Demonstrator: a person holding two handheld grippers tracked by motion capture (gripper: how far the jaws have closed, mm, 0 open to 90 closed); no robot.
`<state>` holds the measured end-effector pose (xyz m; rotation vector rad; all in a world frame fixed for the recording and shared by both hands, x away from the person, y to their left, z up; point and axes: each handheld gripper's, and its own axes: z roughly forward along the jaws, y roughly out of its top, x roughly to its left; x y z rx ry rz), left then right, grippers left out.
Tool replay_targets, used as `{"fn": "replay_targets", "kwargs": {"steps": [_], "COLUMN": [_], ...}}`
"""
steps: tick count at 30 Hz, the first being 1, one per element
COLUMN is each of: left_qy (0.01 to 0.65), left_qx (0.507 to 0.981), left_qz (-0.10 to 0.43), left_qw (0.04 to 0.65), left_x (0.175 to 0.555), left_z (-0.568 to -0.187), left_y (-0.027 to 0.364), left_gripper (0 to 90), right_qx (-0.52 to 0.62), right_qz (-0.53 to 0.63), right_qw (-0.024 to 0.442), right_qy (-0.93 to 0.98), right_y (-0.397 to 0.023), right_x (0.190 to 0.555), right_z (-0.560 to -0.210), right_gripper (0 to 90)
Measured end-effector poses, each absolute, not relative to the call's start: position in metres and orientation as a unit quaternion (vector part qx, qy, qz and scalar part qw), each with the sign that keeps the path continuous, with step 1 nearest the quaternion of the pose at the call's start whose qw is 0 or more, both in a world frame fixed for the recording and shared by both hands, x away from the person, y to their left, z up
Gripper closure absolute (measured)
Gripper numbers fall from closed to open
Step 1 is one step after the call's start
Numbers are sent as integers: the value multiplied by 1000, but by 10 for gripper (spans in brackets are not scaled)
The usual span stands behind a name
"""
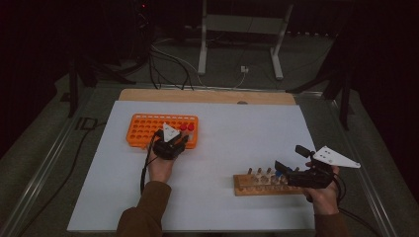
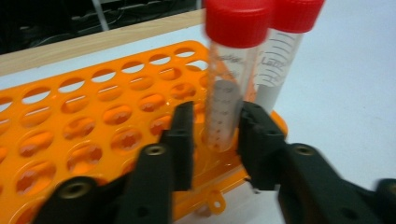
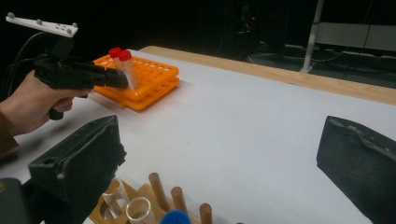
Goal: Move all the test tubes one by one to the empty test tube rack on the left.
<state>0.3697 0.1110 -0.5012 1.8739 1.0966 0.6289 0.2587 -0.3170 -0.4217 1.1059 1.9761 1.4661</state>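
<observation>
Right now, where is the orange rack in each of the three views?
High view: the orange rack lies left of centre on the white sheet.
Left gripper view: it spreads across the left and middle.
Right gripper view: upper left.
Shared landmark: the two red-capped tubes standing at its end.

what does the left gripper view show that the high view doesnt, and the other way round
Left gripper view alone: the printed scale lines on the near red-capped tube, which stands in the orange rack between the left tongs, with small gaps at the pads, and the star-shaped hole bottoms.

High view alone: the wooden rack with pegs at the right, the right tongs over it, both hands, the whole white board, the floor and cables beyond.

Both: the orange rack, two red-capped tubes at its corner, the left tongs, white surface, wooden table edge.
</observation>
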Motion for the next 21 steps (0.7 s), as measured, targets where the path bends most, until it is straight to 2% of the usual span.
{"fn": "replay_targets", "kwargs": {"steps": [3,11,15,19,21], "left_qy": [447,458,463,462,460], "left_qx": [742,720,705,699,699], "left_qz": [246,213,200,207,210], "left_qw": [435,475,498,504,506], "left_x": [366,353,347,340,336], "left_z": [-501,-495,-488,-479,-476], "left_y": [115,130,136,138,139], "left_gripper": [569,457,334,224,160], "right_qx": [401,409,416,420,419], "right_qz": [527,513,517,519,524], "right_qw": [222,219,208,195,186], "right_qy": [716,722,719,719,718], "right_y": [-319,-328,-335,-341,-344], "right_x": [258,255,253,250,248], "right_z": [-422,-428,-431,-434,-435], "right_gripper": [0,7,41,70,115]}}
